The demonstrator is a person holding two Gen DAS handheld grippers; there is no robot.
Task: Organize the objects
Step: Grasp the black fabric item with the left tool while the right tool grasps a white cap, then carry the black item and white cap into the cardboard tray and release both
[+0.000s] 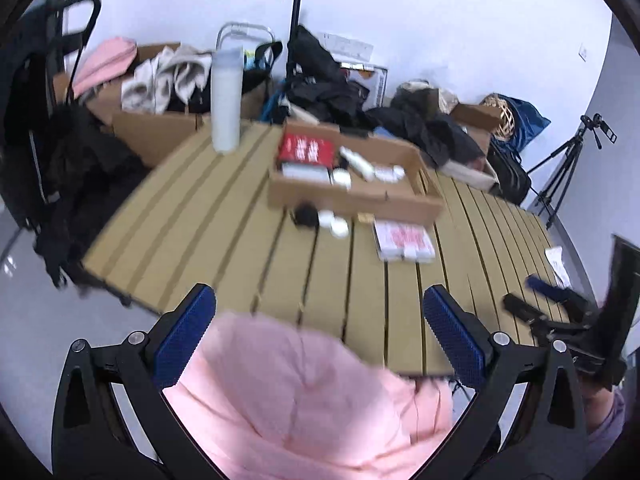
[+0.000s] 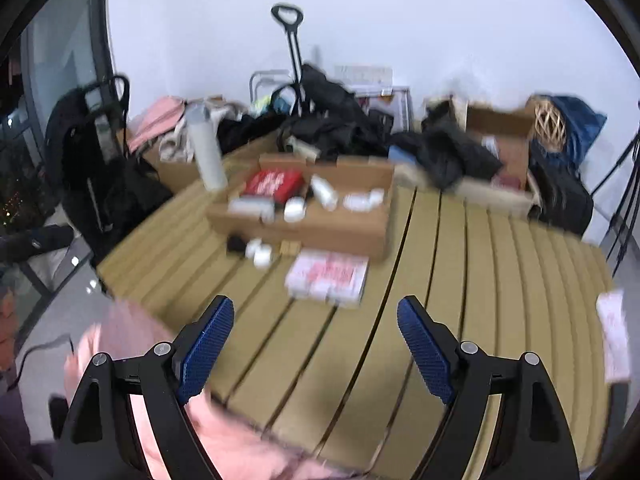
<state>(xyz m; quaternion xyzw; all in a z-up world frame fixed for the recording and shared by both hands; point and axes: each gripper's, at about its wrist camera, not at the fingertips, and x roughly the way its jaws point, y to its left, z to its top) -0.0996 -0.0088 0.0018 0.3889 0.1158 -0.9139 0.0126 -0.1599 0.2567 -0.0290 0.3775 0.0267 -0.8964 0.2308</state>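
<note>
The pink-and-white flat box (image 2: 327, 278) lies on the slatted table (image 2: 500, 280) just in front of the shallow cardboard tray (image 2: 344, 236), apart from it, and is judged the most likely item awaiting sorting. Beside it, against the tray's front wall, sit a small black object (image 2: 237, 243), two small white containers (image 2: 258, 254) and a small tan item (image 2: 290, 246); blur prevents closer identification. The tray holds a red box (image 2: 274, 185), a white box (image 2: 252, 205), a white bottle lying on its side (image 2: 325, 192) and several small white containers (image 2: 295, 208). A tall white cylinder (image 2: 206, 148) stands upright near the tray's far left corner. The right gripper (image 2: 316, 344) is spread wide and holds nothing, above the near table area. The left gripper (image 1: 320, 340) is likewise spread wide; a pink garment (image 1: 304, 396) lies between and below its fingers, but contact cannot be confirmed. The step in hand appears to be the approach phase. The next move calls for advancing one gripper to a loose item, aligning the fingers across its narrow sides, and closing. Behind the table, larger cardboard boxes (image 1: 160, 132) hold clothing.
</note>
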